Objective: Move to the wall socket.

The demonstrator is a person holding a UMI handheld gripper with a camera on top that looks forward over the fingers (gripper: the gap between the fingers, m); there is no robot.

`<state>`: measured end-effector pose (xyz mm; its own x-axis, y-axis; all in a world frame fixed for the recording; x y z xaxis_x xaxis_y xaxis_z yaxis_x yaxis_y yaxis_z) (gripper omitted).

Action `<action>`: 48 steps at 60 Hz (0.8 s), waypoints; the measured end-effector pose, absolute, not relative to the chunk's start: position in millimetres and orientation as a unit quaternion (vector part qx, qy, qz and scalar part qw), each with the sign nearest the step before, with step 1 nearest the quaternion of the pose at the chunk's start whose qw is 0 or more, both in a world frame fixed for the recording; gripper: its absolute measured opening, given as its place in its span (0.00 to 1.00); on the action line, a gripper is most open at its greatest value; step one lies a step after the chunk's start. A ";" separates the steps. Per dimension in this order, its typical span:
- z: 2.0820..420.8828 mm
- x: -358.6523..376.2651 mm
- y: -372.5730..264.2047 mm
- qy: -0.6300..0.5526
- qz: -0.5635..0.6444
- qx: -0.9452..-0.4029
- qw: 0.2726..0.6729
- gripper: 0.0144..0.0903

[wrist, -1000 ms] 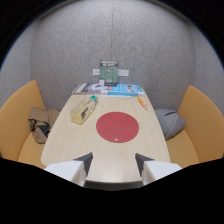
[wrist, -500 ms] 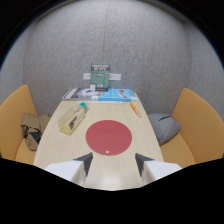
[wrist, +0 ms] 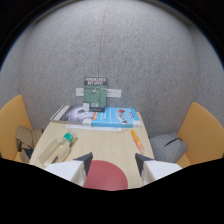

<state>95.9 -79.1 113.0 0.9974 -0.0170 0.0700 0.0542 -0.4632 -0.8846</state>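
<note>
The wall socket shows as a white plate (wrist: 114, 93) low on the grey felt back wall, at the table's far end. A second white plate (wrist: 79, 91) sits to its left. A dark green standing sign (wrist: 95, 93) stands between them and hides part of each. My gripper (wrist: 113, 159) is open over the near half of the table with nothing held. Its fingertips (wrist: 85, 158) stand either side of a red round mat (wrist: 105, 176) lying on the table. The socket lies well beyond the fingers, straight ahead.
On the wooden table (wrist: 115, 142) lie a clear bottle with a green cap (wrist: 55, 148), an orange pen (wrist: 137, 140), a blue booklet (wrist: 115, 117) and a grey magazine (wrist: 72, 114). Orange seats flank it: a grey bag (wrist: 167, 147) on the right, a dark bag (wrist: 22, 137) on the left.
The gripper has moved forward along the table toward the back wall. The sign and white plates look larger, and the red mat has slid back under the fingers.
</note>
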 end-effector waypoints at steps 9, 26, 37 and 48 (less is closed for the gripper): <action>120.9 112.8 -4.6 -0.020 -0.034 -0.850 0.525 0.96; 127.5 133.2 137.3 -0.026 -0.032 -0.837 0.545 0.96; 121.3 138.6 216.0 -0.024 -0.030 -0.831 0.555 0.96; 107.9 139.2 274.2 -0.023 -0.027 -0.831 0.555 0.95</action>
<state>139.2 274.2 107.9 0.9975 0.0078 0.0707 0.0682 -0.3832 -0.9211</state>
